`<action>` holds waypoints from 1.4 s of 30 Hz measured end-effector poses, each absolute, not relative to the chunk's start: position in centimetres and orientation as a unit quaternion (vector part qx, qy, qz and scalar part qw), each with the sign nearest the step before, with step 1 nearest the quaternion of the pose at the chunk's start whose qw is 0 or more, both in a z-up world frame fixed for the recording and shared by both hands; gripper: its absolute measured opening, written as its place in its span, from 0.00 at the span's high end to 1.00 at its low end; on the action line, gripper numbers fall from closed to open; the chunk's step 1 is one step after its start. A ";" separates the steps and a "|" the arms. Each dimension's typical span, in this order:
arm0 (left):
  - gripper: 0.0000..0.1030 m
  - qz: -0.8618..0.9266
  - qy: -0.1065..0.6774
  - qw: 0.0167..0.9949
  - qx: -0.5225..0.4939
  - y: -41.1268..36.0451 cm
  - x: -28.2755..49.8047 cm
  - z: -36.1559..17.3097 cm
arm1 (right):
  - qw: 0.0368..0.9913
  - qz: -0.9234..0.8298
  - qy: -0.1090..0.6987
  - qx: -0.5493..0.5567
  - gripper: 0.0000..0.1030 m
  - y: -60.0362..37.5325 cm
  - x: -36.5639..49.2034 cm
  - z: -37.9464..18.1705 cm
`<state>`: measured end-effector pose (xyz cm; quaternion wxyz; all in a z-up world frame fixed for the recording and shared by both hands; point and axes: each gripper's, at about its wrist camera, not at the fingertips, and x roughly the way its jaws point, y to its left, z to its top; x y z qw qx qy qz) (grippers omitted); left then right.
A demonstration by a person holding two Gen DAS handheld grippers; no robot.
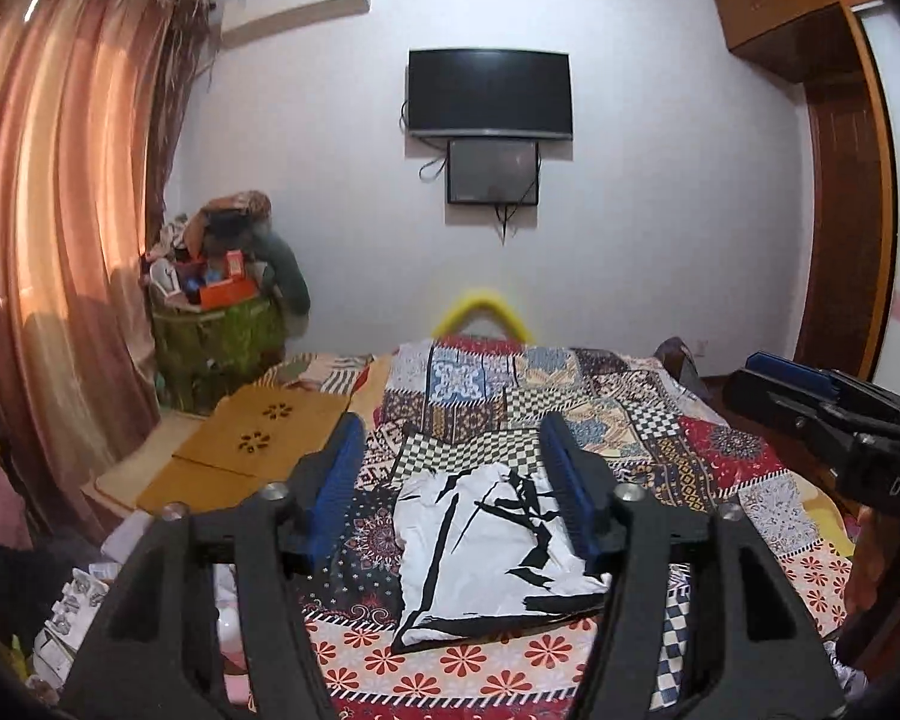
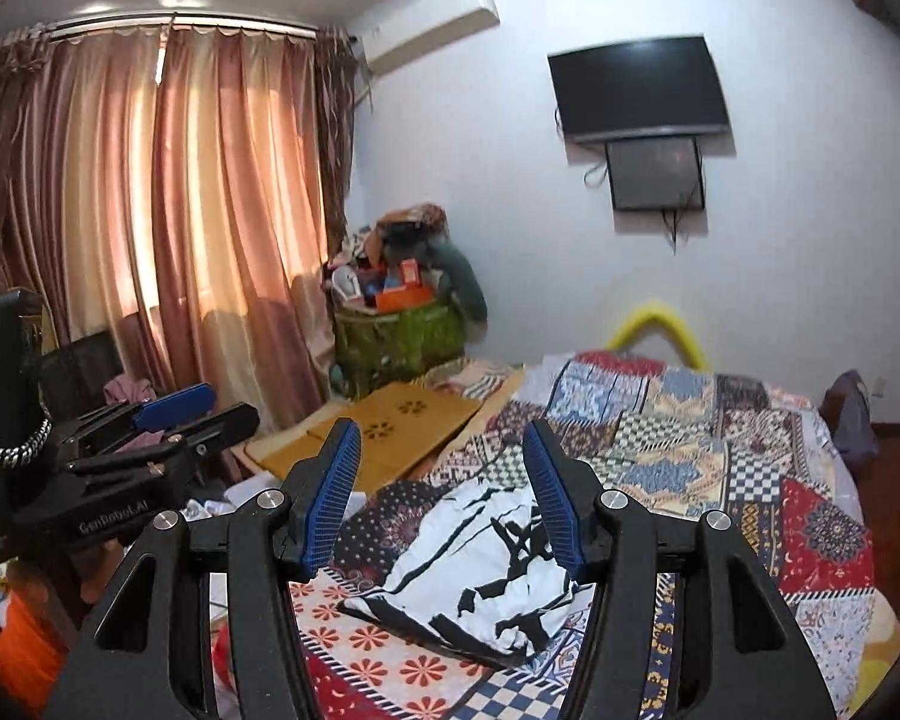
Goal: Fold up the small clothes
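A small white garment with black brush marks [image 1: 492,558] lies folded on the patchwork bedspread [image 1: 660,420]; it also shows in the right wrist view [image 2: 486,570]. My left gripper [image 1: 453,450] is open and empty, held above the garment. My right gripper [image 2: 441,450] is open and empty, also above it. The right gripper shows at the right edge of the left wrist view [image 1: 768,372]. The left gripper shows at the left of the right wrist view [image 2: 192,402].
A tan folding board [image 1: 270,438] lies left of the bed. A green basket piled with clutter [image 1: 222,324] stands by the curtains [image 1: 60,240]. A TV [image 1: 489,93] hangs on the far wall. A wooden wardrobe [image 1: 846,210] stands at right.
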<state>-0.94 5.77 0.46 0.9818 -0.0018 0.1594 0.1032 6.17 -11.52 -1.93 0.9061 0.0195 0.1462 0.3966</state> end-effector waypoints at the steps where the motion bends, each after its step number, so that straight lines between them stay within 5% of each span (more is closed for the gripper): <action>1: 0.28 0.104 0.155 0.982 -0.004 5.7 -1.3 0.5 | 0.908 0.394 0.143 0.018 0.47 -11.5 5.8 -1.9; 6: 0.08 0.110 0.139 0.984 -0.013 5.5 -2.9 0.6 | 0.918 0.369 0.145 0.007 0.21 -11.4 4.6 -3.0; 13: 0.00 0.114 0.138 0.984 -0.021 5.3 -3.9 0.0 | 0.929 0.340 0.147 0.001 0.01 -11.8 4.1 -3.4; 42: 0.00 0.104 0.144 0.984 -0.022 4.8 -3.6 -0.9 | 0.933 0.326 0.153 0.005 0.01 -12.3 3.8 -3.4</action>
